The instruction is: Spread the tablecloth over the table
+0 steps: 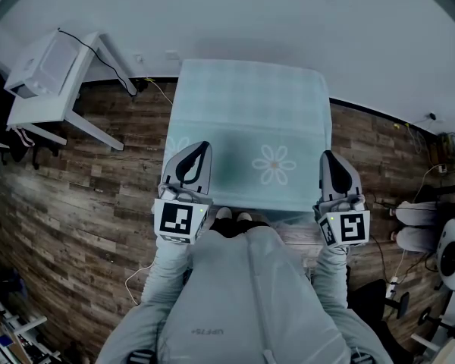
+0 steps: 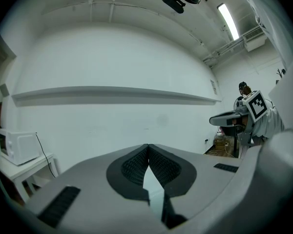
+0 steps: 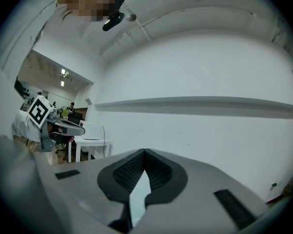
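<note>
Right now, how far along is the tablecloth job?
Mostly done: the tablecloth lies spread out flat ahead of the person, with no big folds showing. In hand: the left claw and right claw are both shut at its near side edges, with pale cloth showing between the pads. Left: probably a last tug to even it, then letting go.

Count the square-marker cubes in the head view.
2. One cube sits on the left gripper, over the tablecloth's near-left corner; the other on the right gripper, by its near-right corner. None seems hidden.
</note>
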A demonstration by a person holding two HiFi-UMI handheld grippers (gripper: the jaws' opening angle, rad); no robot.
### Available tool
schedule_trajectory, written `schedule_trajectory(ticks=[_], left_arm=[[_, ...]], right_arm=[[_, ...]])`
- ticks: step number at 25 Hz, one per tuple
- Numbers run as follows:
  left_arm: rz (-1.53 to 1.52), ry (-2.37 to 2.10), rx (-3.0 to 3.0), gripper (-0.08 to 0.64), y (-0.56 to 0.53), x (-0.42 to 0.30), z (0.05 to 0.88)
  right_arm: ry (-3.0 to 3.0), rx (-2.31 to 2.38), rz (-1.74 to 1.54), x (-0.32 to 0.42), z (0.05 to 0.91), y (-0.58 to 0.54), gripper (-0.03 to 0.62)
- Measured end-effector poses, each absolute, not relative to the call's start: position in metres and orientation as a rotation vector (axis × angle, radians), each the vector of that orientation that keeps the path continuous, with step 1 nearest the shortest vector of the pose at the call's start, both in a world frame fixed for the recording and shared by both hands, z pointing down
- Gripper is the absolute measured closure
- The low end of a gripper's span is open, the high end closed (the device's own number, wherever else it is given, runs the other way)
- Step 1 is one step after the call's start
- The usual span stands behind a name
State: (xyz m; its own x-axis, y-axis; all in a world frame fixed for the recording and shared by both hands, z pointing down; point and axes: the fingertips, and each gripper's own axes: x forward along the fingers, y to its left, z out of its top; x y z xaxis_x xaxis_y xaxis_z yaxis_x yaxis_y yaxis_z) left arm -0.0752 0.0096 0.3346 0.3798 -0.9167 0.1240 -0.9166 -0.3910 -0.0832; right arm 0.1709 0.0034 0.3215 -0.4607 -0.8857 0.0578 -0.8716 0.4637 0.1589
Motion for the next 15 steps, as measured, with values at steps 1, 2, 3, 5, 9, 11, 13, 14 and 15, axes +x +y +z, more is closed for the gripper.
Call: schedule_trajectory(ticks=[1,2,3,5,9,11,13,14,15], left_arm=[[-0.236,1.733,-2.609,0.535,0.0096,-0.0752,0.3349],[-0.239,1.732,-2.61,0.535,0.0095,-0.0757,0.3357],[-0.241,1.731,-2.611,0.535,0.0096,-0.0765,0.3367],[-0.238,1.73,-2.613,0.535,0.01,-0.0778,0.3373],[-0.221,1.735,-2.624,0.535,0.0092,-0.079,0.3359],[-0.216,1.734,-2.632,0.535,0.0085,-0.079,0.3362],[-0.215,1.733,-2.636,0.535,0.0071,-0.0797,0.3371],[-0.216,1.732,-2.637,0.535,0.0063,-0.0804,0.3374],[-0.216,1.731,-2.638,0.535,0.0056,-0.0813,0.3375]], right_arm=[[-2.573,1.554,-0.157,0.1712,0.3219,0.0031,0.571],[-2.573,1.554,-0.155,0.1713,0.3223,0.0027,0.571],[-2.572,1.553,-0.154,0.1713,0.3226,0.0024,0.571],[-2.57,1.55,-0.157,0.1711,0.3227,0.0023,0.571],[-2.568,1.551,-0.156,0.1726,0.3224,0.0017,0.571],[-2.567,1.554,-0.149,0.1742,0.3232,0.0013,0.571],[-2.564,1.558,-0.14,0.175,0.3253,0.0001,0.571],[-2.562,1.558,-0.136,0.1747,0.3265,-0.0007,0.571],[-2.562,1.556,-0.133,0.1737,0.3273,-0.0012,0.571]])
